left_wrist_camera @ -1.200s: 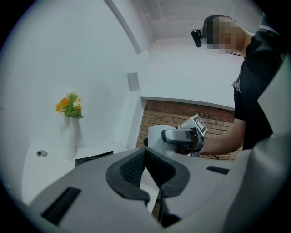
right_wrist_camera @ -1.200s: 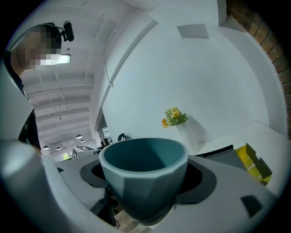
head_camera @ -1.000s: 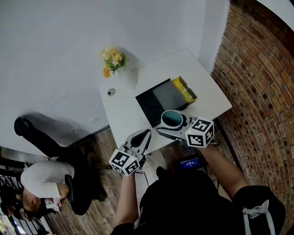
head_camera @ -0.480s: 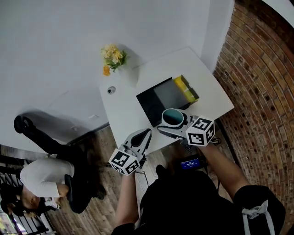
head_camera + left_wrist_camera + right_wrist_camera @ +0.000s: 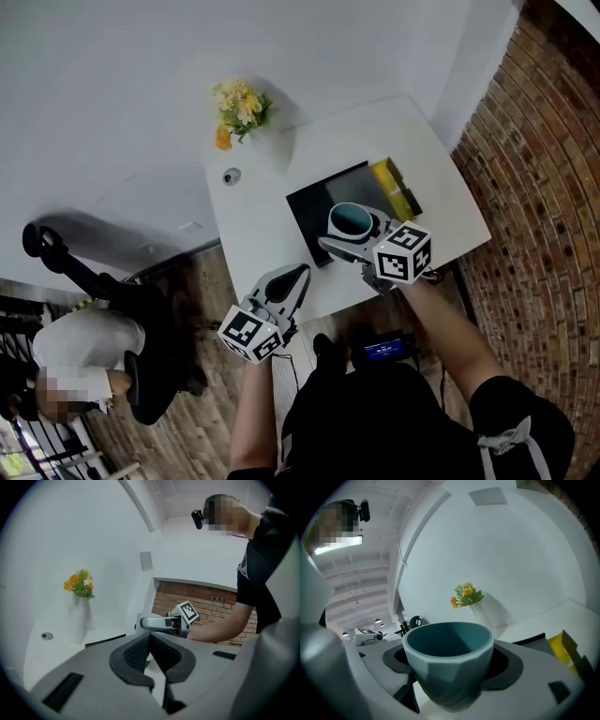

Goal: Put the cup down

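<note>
Teal cup (image 5: pixel 448 660) clamped upright in raised right gripper (image 5: pixel 350 231).

teal cup (image 5: pixel 449 663) gripped upright in the right tool (image 5: pixel 447 670), flower vase (image 5: pixel 482 613) behind, yellow box (image 5: pixel 565 651) at right

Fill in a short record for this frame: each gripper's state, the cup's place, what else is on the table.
right gripper: shut on teal cup, cup upright
cup place: over the near edge of the dark pad; contact cannot be told
left gripper: shut, empty, by the near edge of the table
also on table: vase of flowers at the back, yellow object beside the pad
task status: cup not yet released
</note>
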